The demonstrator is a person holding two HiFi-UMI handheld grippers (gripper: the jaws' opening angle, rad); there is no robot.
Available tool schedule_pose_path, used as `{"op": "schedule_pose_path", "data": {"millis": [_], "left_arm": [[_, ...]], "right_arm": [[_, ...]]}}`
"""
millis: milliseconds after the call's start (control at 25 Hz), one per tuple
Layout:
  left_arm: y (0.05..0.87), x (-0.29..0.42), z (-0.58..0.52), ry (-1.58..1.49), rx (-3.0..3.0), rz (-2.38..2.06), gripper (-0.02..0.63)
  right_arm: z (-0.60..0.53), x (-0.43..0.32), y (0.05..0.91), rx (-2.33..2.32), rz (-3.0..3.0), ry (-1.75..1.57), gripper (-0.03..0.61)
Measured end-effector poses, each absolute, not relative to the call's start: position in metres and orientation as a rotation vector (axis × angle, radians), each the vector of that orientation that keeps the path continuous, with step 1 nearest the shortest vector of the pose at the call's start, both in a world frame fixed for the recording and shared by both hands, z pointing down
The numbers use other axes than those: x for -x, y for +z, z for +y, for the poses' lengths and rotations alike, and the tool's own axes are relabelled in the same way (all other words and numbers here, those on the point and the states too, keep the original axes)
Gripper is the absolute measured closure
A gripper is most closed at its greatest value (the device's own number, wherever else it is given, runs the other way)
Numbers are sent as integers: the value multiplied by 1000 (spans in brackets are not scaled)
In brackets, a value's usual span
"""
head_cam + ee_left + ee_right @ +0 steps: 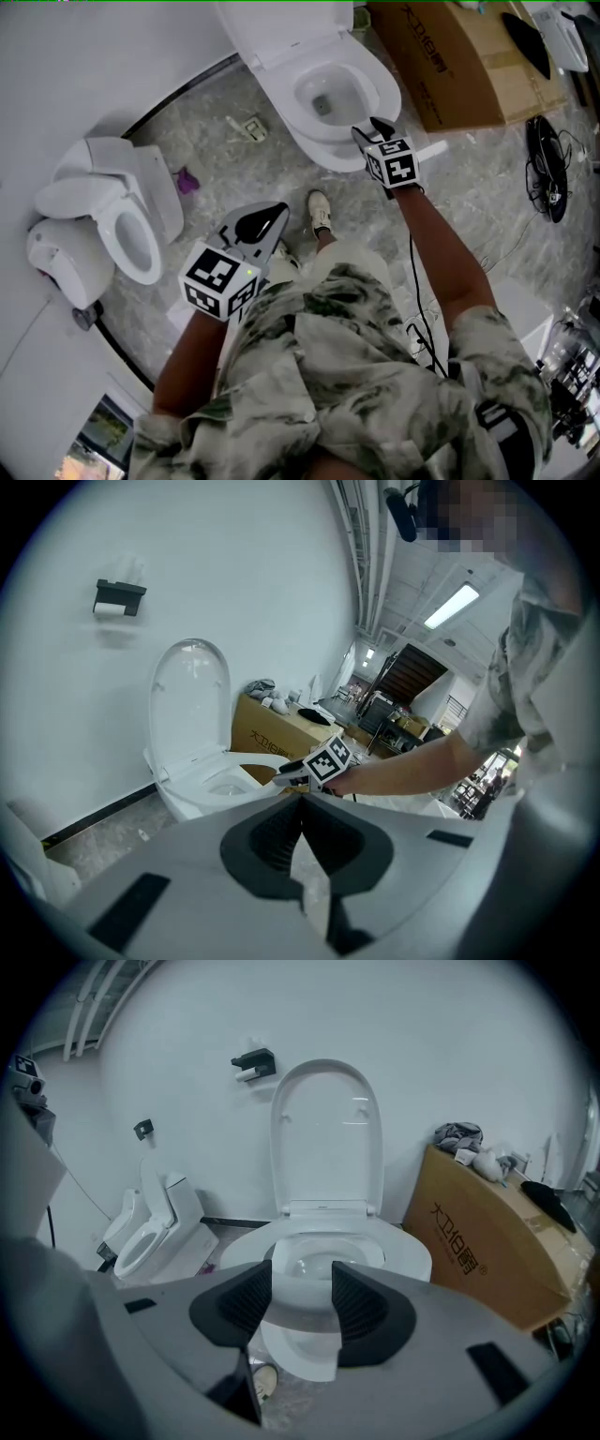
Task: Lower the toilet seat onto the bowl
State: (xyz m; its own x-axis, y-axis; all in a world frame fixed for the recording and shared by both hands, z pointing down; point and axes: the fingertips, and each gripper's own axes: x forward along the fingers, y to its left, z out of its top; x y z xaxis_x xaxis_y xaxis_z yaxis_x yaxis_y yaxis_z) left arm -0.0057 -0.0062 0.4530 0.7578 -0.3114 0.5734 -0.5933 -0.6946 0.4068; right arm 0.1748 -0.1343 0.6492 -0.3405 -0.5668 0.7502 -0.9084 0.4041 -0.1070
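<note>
- The toilet seat lies flat on the bowl, with the lid upright against the wall.
- Right gripper — fingers moderately apart, empty — is at the seat's front edge, perhaps touching it.
- Left gripper — fingertips together, holding nothing — is well back.
- A cardboard box stands beside the bowl.

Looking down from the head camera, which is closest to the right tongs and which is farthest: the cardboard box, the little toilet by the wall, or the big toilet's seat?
1. Toilet seat: right under the tips of the right tongs.
2. Cardboard box: just beyond the toilet, on the right.
3. Little toilet: far across the floor, on the left.
</note>
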Motion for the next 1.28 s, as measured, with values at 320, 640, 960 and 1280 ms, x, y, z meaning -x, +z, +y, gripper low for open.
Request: {"op": "schedule_pose_path", "data": {"millis": [320, 640, 960, 1280], "left_arm": [[460, 2, -15, 634, -2359, -676, 591], [471, -11, -20, 644, -2353, -651, 592], [496, -23, -24, 677, -2332, -620, 591], [519, -41, -27, 718, -2322, -567, 591]], "right_arm": [[-127, -178, 664, -1243, -2017, 718, 362], [-122, -183, 679, -1241, -1998, 745, 365], [-115, -187, 698, -1230, -1985, 767, 367], [-110, -190, 712, -1216, -1971, 785, 367]]}}
